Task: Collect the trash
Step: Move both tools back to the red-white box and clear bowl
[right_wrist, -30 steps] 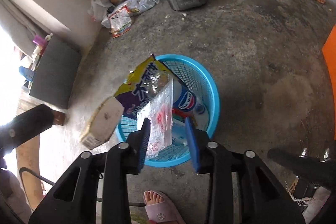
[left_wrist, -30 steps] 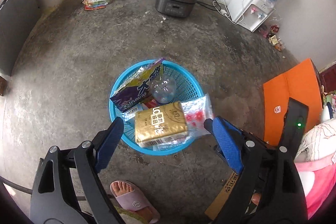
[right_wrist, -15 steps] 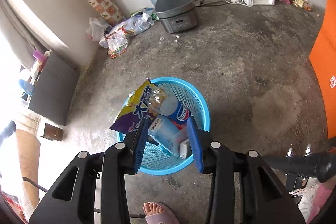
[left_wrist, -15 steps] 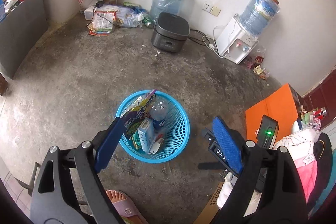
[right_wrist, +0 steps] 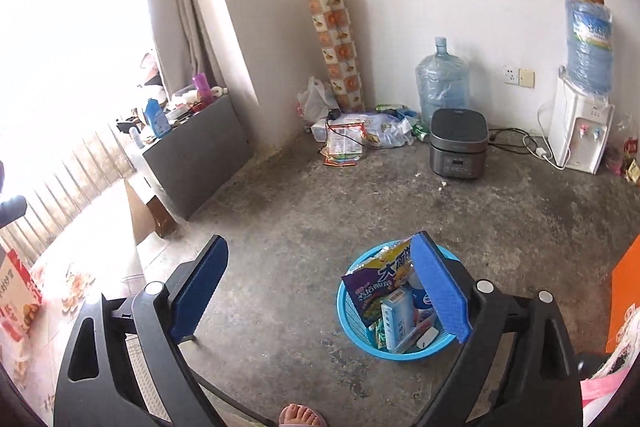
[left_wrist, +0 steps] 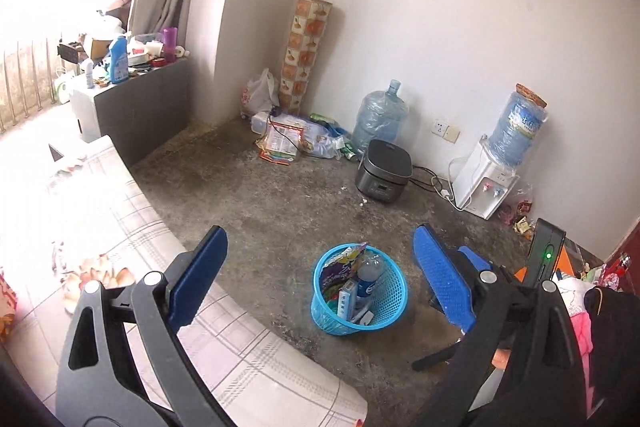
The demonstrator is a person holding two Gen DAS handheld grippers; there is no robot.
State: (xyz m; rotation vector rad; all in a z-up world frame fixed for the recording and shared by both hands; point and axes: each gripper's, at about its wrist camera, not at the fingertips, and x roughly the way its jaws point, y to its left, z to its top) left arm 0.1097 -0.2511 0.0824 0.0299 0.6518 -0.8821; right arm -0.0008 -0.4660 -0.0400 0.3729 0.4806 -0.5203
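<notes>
Blue basket [left_wrist: 386, 301] stands on concrete floor [left_wrist: 280, 211], full of trash: purple snack bag [right_wrist: 380, 285], plastic bottle [left_wrist: 366, 281], small white-blue box [right_wrist: 396, 323]. Left gripper [left_wrist: 320, 279] above floor, jaws opening wide, nothing between them. Right gripper [right_wrist: 322, 285] also opening, empty. Basket well apart from both. Bare toes in sandal [right_wrist: 300, 417] at bottom edge.
</notes>
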